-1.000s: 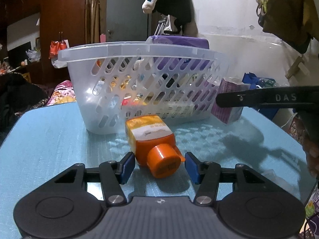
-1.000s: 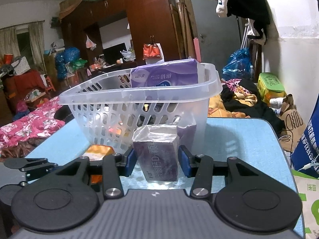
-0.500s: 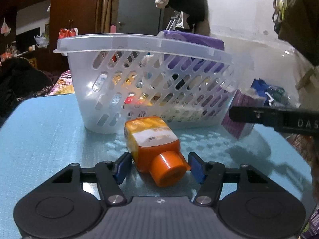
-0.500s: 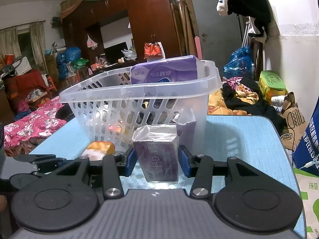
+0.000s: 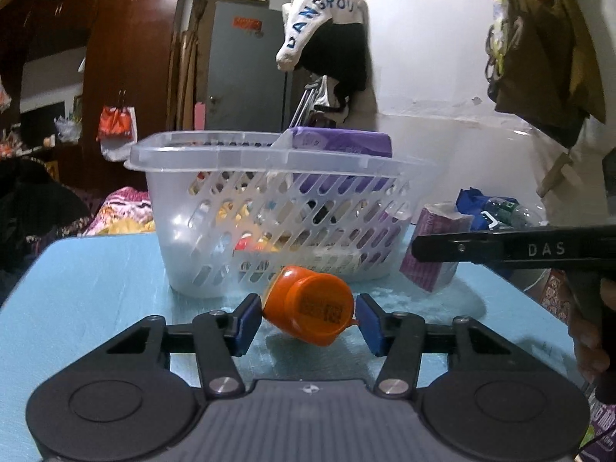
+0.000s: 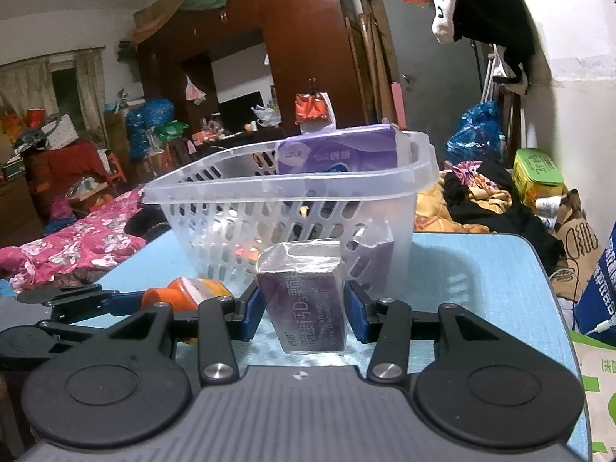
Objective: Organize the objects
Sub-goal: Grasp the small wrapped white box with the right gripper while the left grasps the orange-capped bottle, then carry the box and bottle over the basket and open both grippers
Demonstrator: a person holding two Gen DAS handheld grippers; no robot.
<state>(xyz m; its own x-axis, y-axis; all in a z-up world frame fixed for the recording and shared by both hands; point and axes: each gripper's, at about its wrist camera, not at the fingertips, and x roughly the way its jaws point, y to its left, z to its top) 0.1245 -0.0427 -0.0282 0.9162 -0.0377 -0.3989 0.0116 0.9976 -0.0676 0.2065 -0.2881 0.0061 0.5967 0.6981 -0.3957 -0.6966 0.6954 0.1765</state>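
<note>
While the left gripper (image 5: 304, 319) closes its jaws on the orange bottle (image 5: 308, 313) just before the basket (image 5: 269, 177), the right gripper (image 6: 304, 310) pinches the purple box (image 6: 302, 304) at the basket's corner.

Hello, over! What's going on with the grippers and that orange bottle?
Left gripper closing on bottle, lifted off table. Right gripper shut on purple box. Basket just ahead, nothing blocking.

A dark wooden wardrobe (image 6: 269, 38) stands left of the grey door (image 6: 435, 61); clothes (image 6: 485, 11) hang to its right.
</note>
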